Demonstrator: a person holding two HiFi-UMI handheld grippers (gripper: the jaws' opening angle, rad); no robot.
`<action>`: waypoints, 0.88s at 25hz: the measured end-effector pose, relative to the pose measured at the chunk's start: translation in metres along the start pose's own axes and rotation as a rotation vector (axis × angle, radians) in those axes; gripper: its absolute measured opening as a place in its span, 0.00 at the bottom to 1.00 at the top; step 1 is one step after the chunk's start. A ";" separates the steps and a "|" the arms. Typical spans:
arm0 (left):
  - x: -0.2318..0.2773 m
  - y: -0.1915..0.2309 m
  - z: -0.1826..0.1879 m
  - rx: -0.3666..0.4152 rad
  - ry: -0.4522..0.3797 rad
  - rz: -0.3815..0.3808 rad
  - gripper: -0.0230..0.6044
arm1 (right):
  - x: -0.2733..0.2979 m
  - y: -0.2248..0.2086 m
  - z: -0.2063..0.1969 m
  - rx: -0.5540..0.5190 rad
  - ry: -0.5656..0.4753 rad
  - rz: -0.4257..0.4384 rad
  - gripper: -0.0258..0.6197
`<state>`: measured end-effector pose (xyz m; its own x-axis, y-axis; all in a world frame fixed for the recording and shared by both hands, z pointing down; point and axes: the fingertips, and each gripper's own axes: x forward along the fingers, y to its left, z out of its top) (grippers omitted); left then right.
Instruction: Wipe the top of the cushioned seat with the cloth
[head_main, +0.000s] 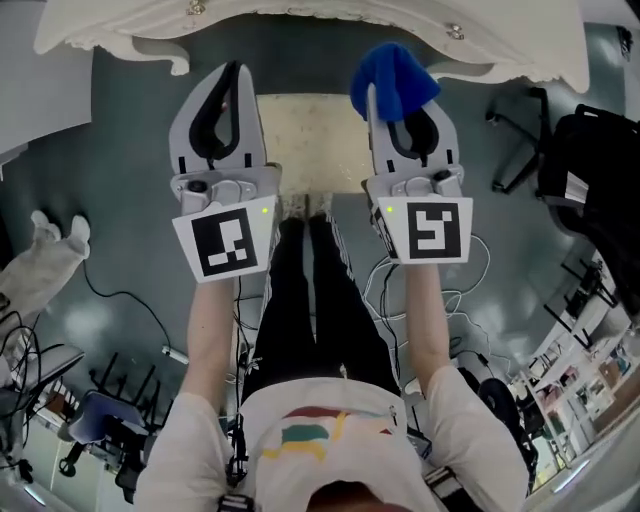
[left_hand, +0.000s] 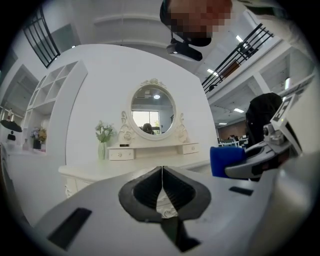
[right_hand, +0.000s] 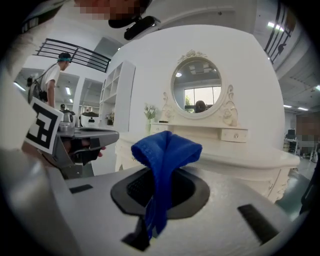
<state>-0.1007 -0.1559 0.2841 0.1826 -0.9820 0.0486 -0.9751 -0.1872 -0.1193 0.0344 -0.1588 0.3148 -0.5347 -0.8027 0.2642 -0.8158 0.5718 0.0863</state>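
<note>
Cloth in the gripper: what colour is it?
The cloth is plain blue, clearest in the right gripper view.

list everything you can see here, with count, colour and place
cushioned seat: one, beige, before the dressing table, between the grippers in the head view
dressing table: one, white, against the wall
mirror: one, oval, white frame, on the dressing table
vase of flowers: one, pale, left of the mirror
shelf unit: one, white, left of the dressing table
cloth: one, blue, pinched in the right gripper
left gripper: one, grey, shut, empty
right gripper: one, grey, shut on the cloth
</note>
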 end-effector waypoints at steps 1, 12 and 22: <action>0.001 -0.003 -0.012 0.002 -0.006 -0.005 0.05 | 0.003 0.004 -0.015 -0.005 0.011 0.009 0.09; 0.004 -0.024 -0.107 -0.016 -0.032 0.024 0.05 | 0.020 0.014 -0.123 0.034 0.050 0.028 0.09; -0.001 -0.034 -0.163 -0.006 0.055 -0.007 0.05 | 0.021 0.024 -0.173 0.069 0.116 0.026 0.09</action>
<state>-0.0882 -0.1440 0.4498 0.1826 -0.9777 0.1041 -0.9745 -0.1940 -0.1130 0.0415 -0.1321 0.4883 -0.5299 -0.7609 0.3746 -0.8175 0.5757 0.0130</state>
